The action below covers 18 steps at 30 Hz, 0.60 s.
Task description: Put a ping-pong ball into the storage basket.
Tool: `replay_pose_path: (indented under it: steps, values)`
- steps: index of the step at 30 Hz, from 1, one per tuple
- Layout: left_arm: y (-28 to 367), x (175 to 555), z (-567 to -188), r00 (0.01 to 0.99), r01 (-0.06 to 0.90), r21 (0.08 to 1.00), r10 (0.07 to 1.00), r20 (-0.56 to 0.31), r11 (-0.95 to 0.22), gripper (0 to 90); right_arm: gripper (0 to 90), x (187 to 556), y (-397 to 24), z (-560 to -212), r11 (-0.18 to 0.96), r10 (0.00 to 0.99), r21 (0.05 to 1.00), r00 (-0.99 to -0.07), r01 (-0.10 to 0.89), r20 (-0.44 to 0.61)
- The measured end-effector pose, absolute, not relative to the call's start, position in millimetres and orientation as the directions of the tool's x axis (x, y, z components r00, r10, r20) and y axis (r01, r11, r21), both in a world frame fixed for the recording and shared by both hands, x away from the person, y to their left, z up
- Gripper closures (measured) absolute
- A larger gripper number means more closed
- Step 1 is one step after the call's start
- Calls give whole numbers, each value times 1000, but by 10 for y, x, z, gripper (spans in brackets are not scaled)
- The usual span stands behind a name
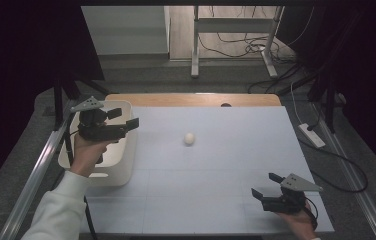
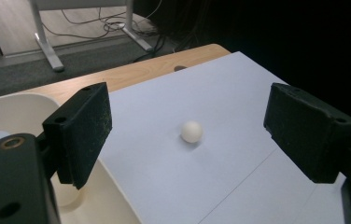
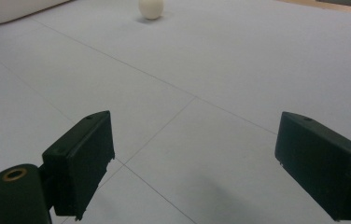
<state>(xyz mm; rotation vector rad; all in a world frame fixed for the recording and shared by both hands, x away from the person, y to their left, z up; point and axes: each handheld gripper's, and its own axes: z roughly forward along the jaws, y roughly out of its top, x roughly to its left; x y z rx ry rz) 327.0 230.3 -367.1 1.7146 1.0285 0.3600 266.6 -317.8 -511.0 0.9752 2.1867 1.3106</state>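
A small white egg-shaped ball (image 1: 189, 138) lies alone near the middle of the pale blue table. The left gripper view has the ball (image 2: 192, 131) ahead, framed between the jaws but well beyond them. My left gripper (image 1: 126, 118) is held in the air over a white tub (image 1: 126, 170) at the table's left, pointing right toward the ball, jaws wide open and empty. My right gripper (image 1: 266, 184) rests low at the near right corner, open and empty, aimed at the ball (image 3: 151, 8) far off.
The white tub's rim (image 2: 22, 100) runs under the left jaw. A wooden strip (image 1: 196, 99) borders the table's far edge. Beyond it are grey floor, metal stand legs (image 1: 194, 47) and loose cables. A metal rail (image 1: 36, 172) lines the left side.
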Motion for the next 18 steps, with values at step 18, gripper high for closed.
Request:
replay_pose_path:
  steps: [18]
  values:
    - [2084, 3183, -3664, 649, 421, 902, 728, -222, -100, 164, 117, 2673, -3158, -5110, 317, 742, 878, -671, 360, 7]
